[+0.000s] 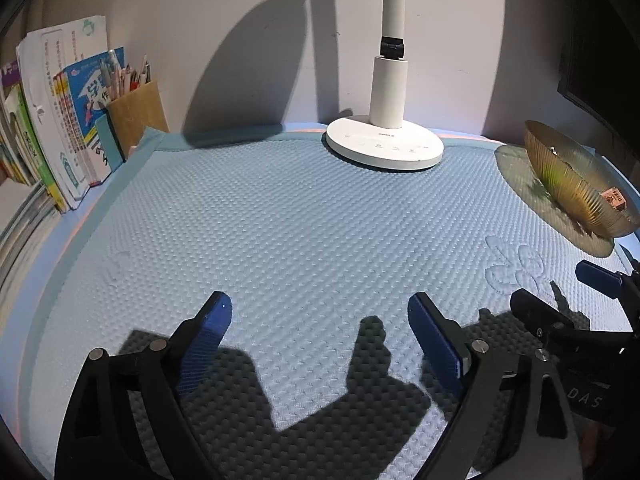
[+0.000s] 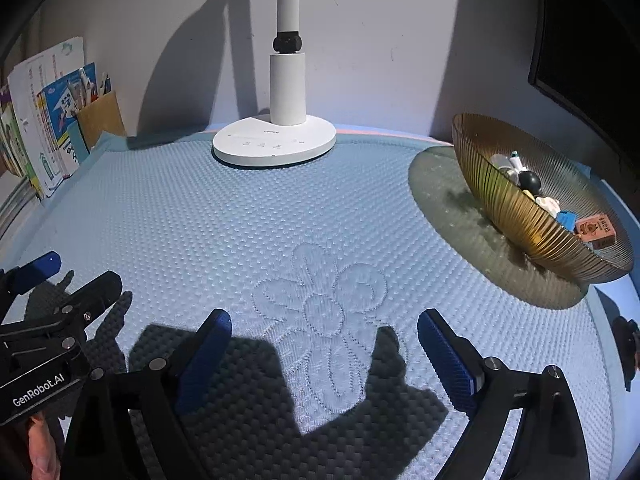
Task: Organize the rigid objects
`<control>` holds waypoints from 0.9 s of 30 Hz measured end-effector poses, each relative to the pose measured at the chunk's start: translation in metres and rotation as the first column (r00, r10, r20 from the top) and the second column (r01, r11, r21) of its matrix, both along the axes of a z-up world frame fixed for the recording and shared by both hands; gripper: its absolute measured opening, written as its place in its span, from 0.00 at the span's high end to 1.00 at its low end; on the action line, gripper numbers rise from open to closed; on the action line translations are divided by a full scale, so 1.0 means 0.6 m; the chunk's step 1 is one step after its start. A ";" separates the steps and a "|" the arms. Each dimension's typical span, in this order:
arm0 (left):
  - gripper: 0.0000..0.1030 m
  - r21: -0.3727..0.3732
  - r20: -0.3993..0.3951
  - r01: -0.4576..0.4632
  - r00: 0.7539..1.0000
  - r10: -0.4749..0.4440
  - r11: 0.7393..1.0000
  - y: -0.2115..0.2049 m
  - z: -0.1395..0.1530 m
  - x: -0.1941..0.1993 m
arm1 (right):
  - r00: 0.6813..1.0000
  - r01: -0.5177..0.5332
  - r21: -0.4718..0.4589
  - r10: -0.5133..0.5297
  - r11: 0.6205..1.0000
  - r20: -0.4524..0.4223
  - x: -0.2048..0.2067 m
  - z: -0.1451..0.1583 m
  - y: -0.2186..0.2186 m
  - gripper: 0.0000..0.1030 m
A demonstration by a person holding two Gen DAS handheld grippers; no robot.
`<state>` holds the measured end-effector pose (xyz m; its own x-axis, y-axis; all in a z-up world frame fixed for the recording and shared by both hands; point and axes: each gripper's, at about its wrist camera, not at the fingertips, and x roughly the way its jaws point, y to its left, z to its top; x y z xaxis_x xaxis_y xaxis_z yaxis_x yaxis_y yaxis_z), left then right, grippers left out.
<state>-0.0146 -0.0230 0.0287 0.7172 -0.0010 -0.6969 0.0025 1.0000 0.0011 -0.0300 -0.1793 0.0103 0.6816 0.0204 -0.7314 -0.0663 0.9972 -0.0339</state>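
The mat (image 2: 280,220) was pale blue with a dimpled weave and a stitched flower (image 2: 324,312) in the same blue. The lamp (image 2: 276,136) was white with a black joint. The bowl (image 2: 520,216) was amber, ribbed in fine lines. Both grippers wore deep blue ridged pads (image 1: 204,344) on black frames. The pen holder (image 1: 136,114) was tan.

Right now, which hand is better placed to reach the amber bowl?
Right. The right tongs hang open and empty with the bowl close on their right; the left tongs sit farther from it.
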 end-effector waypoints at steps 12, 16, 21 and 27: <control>0.13 -0.005 -0.015 0.000 1.000 0.000 1.000 0.000 -0.004 0.002 | 0.999 -0.005 0.026 0.006 1.000 -0.036 0.008 -0.006 -0.003 0.09; 0.13 -0.002 -0.018 0.001 1.000 -0.001 1.000 0.000 -0.006 0.002 | 0.999 -0.006 0.024 0.007 1.000 -0.040 0.009 -0.007 -0.001 0.09; 0.13 0.001 -0.024 0.000 1.000 0.000 1.000 0.000 -0.007 0.003 | 0.999 -0.006 0.027 0.008 1.000 -0.047 0.010 -0.009 -0.001 0.08; 0.13 0.002 -0.027 0.000 1.000 0.000 1.000 0.000 -0.009 0.003 | 0.999 -0.002 0.028 0.003 1.000 -0.052 0.010 -0.010 0.001 0.08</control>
<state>-0.0125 -0.0232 0.0235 0.6981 0.0003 -0.7160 0.0029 1.0000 0.0033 -0.0241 -0.1785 0.0043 0.6423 0.0432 -0.7652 -0.0698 0.9976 -0.0023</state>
